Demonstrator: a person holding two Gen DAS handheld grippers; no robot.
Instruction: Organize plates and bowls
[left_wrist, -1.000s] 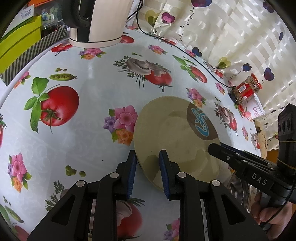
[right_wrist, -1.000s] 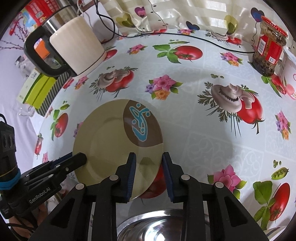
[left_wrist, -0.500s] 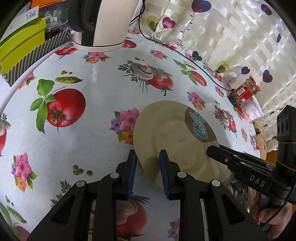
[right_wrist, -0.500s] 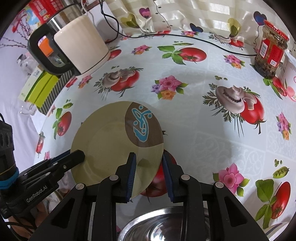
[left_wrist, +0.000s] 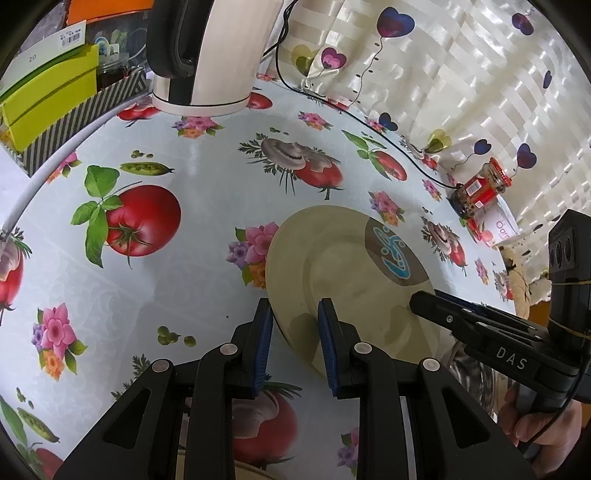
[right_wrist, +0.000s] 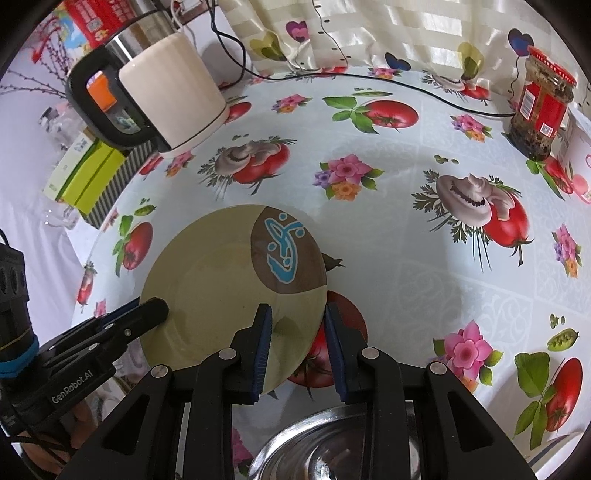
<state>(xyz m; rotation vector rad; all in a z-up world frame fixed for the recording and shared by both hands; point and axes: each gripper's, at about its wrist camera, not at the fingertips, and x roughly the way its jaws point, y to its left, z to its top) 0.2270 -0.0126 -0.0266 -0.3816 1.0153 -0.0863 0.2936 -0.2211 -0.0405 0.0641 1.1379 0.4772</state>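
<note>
A beige plate (left_wrist: 343, 266) (right_wrist: 214, 280) with a brown patch and a blue motif hangs tilted just above the patterned tablecloth. My left gripper (left_wrist: 294, 321) is shut on its left rim, one pad over and one under; the right wrist view shows that gripper (right_wrist: 155, 306) clamped there. My right gripper (right_wrist: 297, 325) is shut on the near right rim, and it appears in the left wrist view (left_wrist: 421, 299) with a hand behind it. A steel bowl (right_wrist: 325, 443) (left_wrist: 476, 369) sits on the table below the right gripper.
A white kettle (right_wrist: 170, 92) (left_wrist: 210, 51) stands at the back left, beside a green box (right_wrist: 88, 170) in a striped tray. A red-labelled jar (right_wrist: 539, 107) and a white tub (right_wrist: 580, 155) stand at the back right. A black cable (right_wrist: 424, 92) runs along the curtain.
</note>
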